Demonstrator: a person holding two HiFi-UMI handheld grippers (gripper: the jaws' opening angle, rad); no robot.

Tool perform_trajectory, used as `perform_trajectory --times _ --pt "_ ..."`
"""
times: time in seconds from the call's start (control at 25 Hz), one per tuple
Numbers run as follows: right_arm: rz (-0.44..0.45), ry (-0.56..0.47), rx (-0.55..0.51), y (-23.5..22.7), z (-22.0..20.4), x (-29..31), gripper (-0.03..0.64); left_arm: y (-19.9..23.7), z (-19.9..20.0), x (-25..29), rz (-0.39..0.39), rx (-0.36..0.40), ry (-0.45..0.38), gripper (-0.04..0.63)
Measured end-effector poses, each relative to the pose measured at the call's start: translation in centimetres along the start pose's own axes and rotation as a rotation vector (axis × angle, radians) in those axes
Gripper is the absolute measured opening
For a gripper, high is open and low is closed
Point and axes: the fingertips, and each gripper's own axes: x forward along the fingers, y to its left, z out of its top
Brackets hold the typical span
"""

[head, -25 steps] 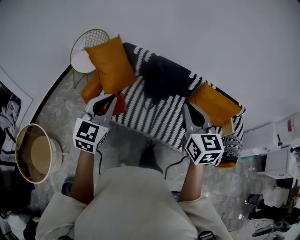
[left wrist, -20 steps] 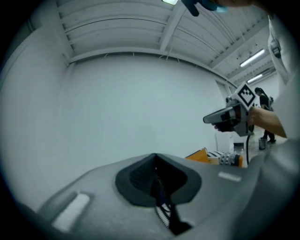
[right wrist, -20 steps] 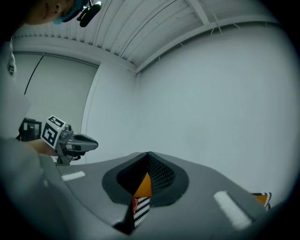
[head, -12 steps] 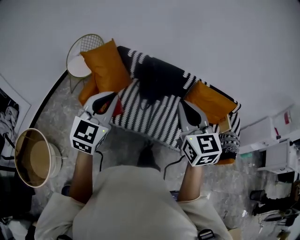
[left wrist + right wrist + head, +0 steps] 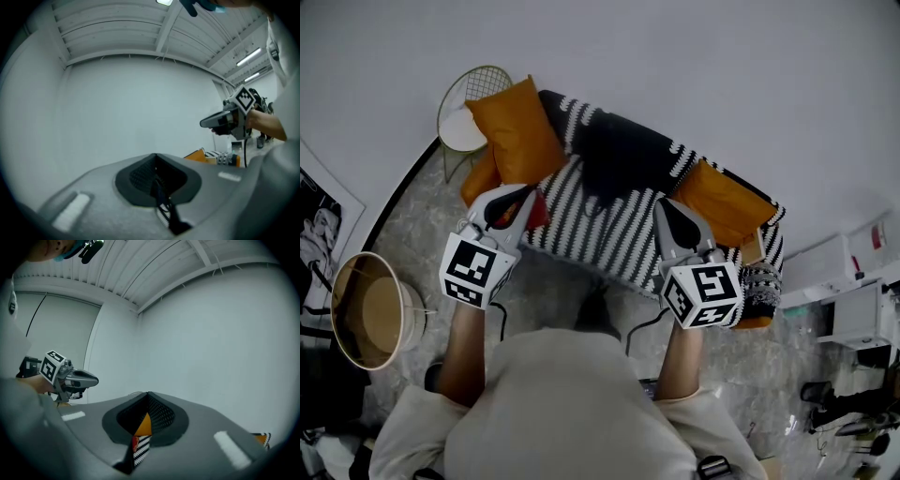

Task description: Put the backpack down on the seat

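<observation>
Fingers (image 5: 89, 194) together (left gripper (image 5: 523, 194), right gripper (image 5: 664, 208)); backpack (image 5: 623, 155) seemingly lies lengthwise along seat (image 5: 591, 227).

Black backpack (image 5: 617, 155) on striped sofa (image 5: 602, 230), orange cushions (image 5: 514, 127) either side

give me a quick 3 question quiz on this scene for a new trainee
1. True or false: the black backpack lies on the striped sofa, between two orange cushions.
2. Multiple choice: the right gripper is
A) shut on a backpack strap
B) shut with nothing in it
C) wide open
3. Short answer: which touches the backpack, the left gripper or the right gripper?

Key: 1 true; 2 B; 3 neither. Both are held in front of the sofa, clear of the backpack.
</observation>
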Motion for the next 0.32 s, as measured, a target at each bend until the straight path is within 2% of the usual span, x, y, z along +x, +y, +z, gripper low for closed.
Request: perform_trajectory --times 0.32 --pt "-0.010 0.012 0.019 -1.5 -1.1 0.4 0.006 -0.4 -0.5 1.5 -0.012 -0.010 0.011 0.005"
